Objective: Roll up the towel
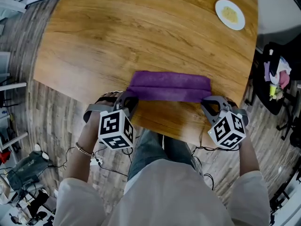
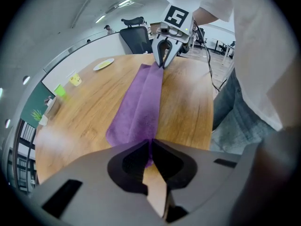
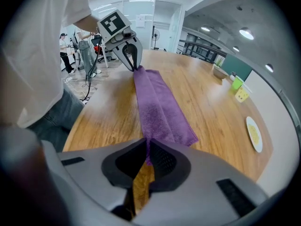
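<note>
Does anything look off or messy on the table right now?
Nothing stands out. The purple towel lies flat as a folded strip along the table's near edge, with the left gripper and right gripper each shut on one end. The plate sits well apart.

Purple towel (image 1: 170,85), woodgrain table (image 1: 141,36), plate (image 1: 220,5) prob. white.

This looks like an open-plan office: a black swivel chair (image 2: 137,40) stands behind the wide wooden table (image 1: 141,32), and strip lights (image 2: 128,1) run along a bare ceiling. People (image 3: 63,45) stand farther off in the same big room, and cables (image 1: 113,171) trail over the wood-look floor (image 1: 28,112).
</note>
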The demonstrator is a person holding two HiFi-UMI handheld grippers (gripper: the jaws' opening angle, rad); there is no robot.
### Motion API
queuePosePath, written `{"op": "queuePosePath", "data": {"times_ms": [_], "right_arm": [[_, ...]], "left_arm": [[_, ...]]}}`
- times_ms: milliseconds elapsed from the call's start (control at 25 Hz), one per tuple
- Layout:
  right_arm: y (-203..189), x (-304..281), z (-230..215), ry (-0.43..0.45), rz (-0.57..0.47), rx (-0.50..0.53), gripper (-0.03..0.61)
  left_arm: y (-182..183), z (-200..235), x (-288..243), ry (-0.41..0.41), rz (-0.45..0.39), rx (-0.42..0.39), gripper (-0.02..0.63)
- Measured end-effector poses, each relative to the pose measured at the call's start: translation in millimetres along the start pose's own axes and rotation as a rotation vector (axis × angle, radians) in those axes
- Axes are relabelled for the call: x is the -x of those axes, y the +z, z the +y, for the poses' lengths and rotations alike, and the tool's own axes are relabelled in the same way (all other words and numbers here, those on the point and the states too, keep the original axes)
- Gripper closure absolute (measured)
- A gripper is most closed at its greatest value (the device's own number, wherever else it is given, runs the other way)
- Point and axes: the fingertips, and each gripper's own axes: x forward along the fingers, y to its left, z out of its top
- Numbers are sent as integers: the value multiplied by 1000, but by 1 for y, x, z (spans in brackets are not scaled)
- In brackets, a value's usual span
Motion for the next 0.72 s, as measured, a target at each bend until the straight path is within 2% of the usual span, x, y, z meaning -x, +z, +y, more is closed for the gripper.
{"op": "queuePosePath", "data": {"times_ms": [240, 400, 720], "right_arm": [[0, 15, 14, 51, -15, -78, 555], [6, 21, 3, 66, -18, -109, 555], [15, 19, -31, 41, -20, -163, 555]], "left_arm": [[4, -15, 16, -100, -27, 85, 586], [5, -1, 19, -120, -46, 115, 586], [5, 35, 14, -141, -65, 171, 584]]}}
